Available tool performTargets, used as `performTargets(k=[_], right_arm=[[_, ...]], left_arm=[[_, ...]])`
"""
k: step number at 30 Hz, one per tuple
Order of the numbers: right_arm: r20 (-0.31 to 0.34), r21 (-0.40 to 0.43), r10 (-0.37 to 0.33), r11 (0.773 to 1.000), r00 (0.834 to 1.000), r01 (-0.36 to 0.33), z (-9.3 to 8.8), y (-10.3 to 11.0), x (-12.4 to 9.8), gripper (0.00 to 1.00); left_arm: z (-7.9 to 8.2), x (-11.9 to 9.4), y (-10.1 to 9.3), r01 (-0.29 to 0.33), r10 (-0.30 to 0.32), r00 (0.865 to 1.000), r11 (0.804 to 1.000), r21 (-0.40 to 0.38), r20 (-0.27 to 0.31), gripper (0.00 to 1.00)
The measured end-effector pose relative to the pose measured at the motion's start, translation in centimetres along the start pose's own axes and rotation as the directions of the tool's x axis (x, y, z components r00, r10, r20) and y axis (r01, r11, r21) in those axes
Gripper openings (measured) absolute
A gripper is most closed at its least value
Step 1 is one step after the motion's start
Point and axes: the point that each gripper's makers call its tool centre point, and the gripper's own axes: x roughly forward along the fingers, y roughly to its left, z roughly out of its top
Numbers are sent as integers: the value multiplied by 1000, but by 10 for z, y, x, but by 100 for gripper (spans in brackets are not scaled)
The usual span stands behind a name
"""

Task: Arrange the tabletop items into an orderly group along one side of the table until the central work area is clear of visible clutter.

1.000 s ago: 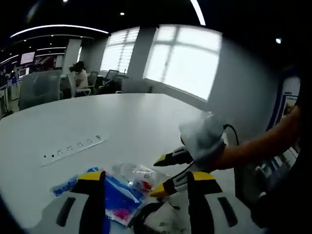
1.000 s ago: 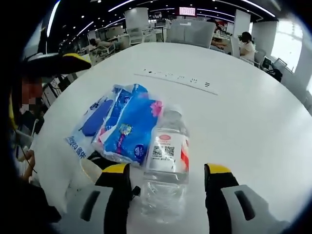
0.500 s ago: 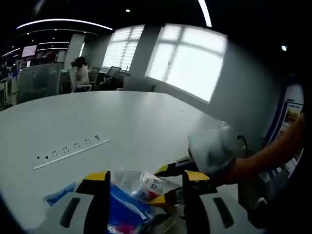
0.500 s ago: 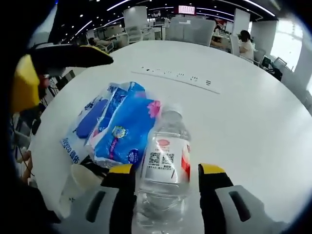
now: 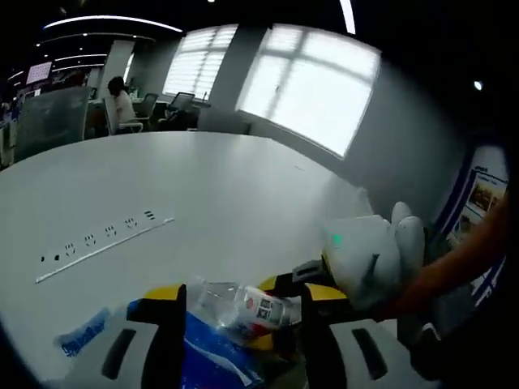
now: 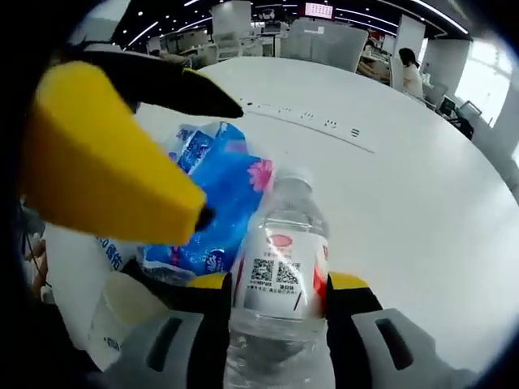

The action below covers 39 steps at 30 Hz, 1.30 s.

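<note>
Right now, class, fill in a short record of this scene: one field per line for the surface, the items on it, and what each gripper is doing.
Surface: round white table with a socket strip
Bottle: clear water bottle, white cap, red and white label with a QR code
Packs: blue tissue packs beside the bottle
Cup: paper cup lying near the packs
Right gripper: jaws closed against the bottle's sides
Left gripper: jaws apart, over the items

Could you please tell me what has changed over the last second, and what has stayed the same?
The right claw moved forward around the water bottle and closed its jaws onto the label. The left claw swung in close over the blue tissue packs. The packs and the paper cup stayed put on the white table.
</note>
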Motion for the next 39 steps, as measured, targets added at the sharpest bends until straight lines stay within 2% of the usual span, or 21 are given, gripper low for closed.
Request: performTargets(k=[8, 14, 18, 21, 22, 26, 39], right_arm=[[-1, -29, 0, 1000, 1000, 0, -4, -2, 4, 43], [58, -37, -19, 999, 998, 22, 1, -8, 0, 39], [105, 3, -25, 1000, 994, 25, 7, -14, -3, 36], [131, 66, -22, 998, 991, 13, 10, -17, -10, 34], [143, 110, -17, 994, 990, 1, 10, -19, -10, 34], [183, 168, -6, 985, 983, -25, 12, -24, -11, 32], [249, 191, 9, 980, 969, -58, 13, -24, -24, 28]], left_arm=[[-9, 13, 10, 13, -14, 1000, 996, -86, -14, 51], [-13, 22, 13, 17, -20, 1000, 992, -123, -23, 50], [-14, 26, 15, 20, -24, 999, 991, -135, -27, 49], [-14, 28, 16, 23, -27, 999, 989, -146, -26, 48], [-14, 28, 16, 23, -27, 999, 989, -148, -26, 48], [-14, 31, 17, 25, -29, 999, 988, -154, -29, 47], [-15, 49, 18, 23, -32, 998, 979, -201, -45, 41]])
